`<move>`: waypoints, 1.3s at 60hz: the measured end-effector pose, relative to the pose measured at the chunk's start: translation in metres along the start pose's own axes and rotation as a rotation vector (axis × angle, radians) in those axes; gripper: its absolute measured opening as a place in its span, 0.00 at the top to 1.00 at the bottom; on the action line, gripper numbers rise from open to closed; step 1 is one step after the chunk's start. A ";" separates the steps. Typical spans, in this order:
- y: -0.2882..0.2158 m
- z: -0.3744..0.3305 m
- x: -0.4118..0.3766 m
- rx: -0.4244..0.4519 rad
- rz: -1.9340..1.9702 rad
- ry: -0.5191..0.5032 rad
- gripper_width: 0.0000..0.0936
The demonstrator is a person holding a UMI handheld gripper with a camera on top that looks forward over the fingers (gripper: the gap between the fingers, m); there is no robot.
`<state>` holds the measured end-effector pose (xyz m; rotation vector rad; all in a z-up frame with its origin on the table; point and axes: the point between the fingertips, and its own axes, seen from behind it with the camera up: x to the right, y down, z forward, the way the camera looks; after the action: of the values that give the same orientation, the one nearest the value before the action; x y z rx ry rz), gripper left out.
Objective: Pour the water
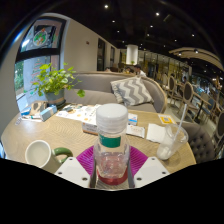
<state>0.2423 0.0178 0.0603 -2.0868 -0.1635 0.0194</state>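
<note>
A clear plastic bottle [111, 148] with a white cap and a green label band stands upright between my fingers, a little reddish liquid at its bottom. My gripper [111, 164] is shut on the bottle, the magenta pads [85, 159] pressing its sides. A white mug [39, 153] with a green handle sits on the round table [70, 132] to the left of the fingers. A clear glass [170, 142] stands to the right, beyond the fingers.
A potted plant [55, 82] and a blue tissue box [40, 111] stand at the table's far left. Papers and cards [80, 113] lie beyond the bottle. A grey sofa with a zigzag cushion [130, 90] is behind the table, with chairs [185, 95] at the right.
</note>
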 end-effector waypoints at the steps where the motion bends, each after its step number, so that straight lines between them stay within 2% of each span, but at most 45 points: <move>1: 0.004 0.004 0.000 -0.003 0.007 -0.006 0.54; 7: 0.033 0.012 0.002 -0.040 0.023 -0.024 0.52; 9: 0.027 0.011 0.002 0.007 0.034 -0.032 0.52; 14: 0.028 0.011 0.003 0.034 0.078 -0.032 0.49; 17: 0.028 0.011 0.003 0.035 0.078 -0.034 0.48; 19: 0.035 0.014 0.003 0.004 0.075 -0.029 0.46; 23: 0.058 0.019 0.000 -0.101 0.083 -0.033 0.32; 27: 0.065 0.012 -0.004 -0.135 0.113 -0.046 0.07; 30: 0.063 0.001 -0.002 -0.146 0.119 -0.033 0.11; 33: 0.057 -0.013 0.000 -0.150 0.101 -0.018 0.08; 47: 0.022 -0.120 -0.012 -0.203 0.099 0.038 0.09; 61: -0.020 -0.239 -0.031 -0.185 0.097 0.113 0.09; 78: -0.022 -0.310 -0.052 -0.178 0.085 0.144 0.09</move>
<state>0.2139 -0.2449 0.2310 -2.2620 0.0121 -0.0971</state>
